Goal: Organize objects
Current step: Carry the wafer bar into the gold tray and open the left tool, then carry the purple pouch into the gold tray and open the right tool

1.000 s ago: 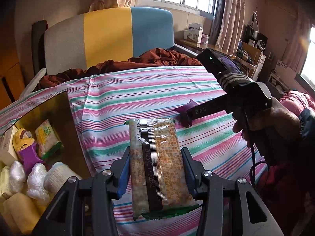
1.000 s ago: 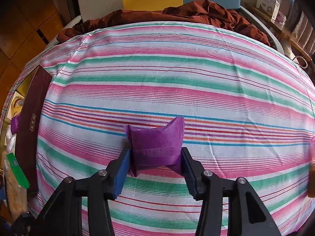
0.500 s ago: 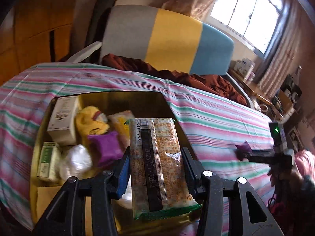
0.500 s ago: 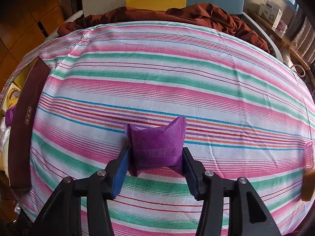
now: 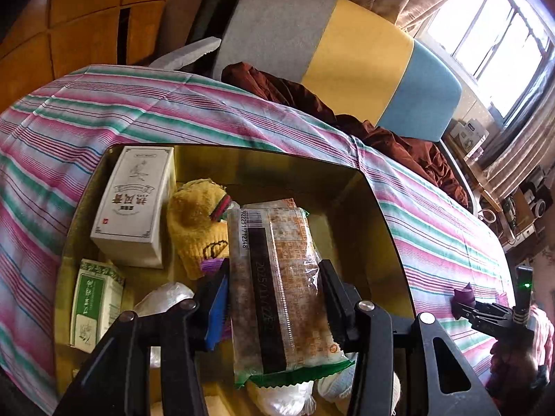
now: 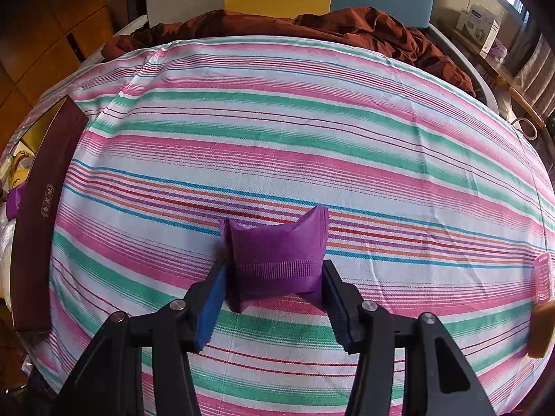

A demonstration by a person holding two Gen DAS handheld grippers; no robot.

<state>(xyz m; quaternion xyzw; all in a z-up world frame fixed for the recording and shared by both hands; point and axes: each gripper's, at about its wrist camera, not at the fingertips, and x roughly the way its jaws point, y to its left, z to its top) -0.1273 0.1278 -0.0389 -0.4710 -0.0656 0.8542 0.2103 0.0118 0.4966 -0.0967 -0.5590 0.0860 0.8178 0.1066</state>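
Bedspread [image 6: 277,121], striped pink, green and white, covers the bed under both of your grippers. Gold-lined box [image 5: 347,173] sits open at its left side, holding a white carton [image 5: 133,204], a green carton [image 5: 93,305], a yellow knit toy [image 5: 196,222] and white wrapped bundles [image 5: 163,298]. Your left gripper [image 5: 274,298] is clamped on the snack packet [image 5: 277,277]; the packet stands lengthwise between the pads and hangs over the box interior. A second ago that packet was over bare bedspread with the box off to the left; now the box fills the view beneath it. Your right gripper [image 6: 274,284] straddles the purple pouch [image 6: 277,256] lying on the bedspread, well right of the box; its jaws are opening, pads still at the pouch's sides. The pouch has not shifted since the earlier frame.
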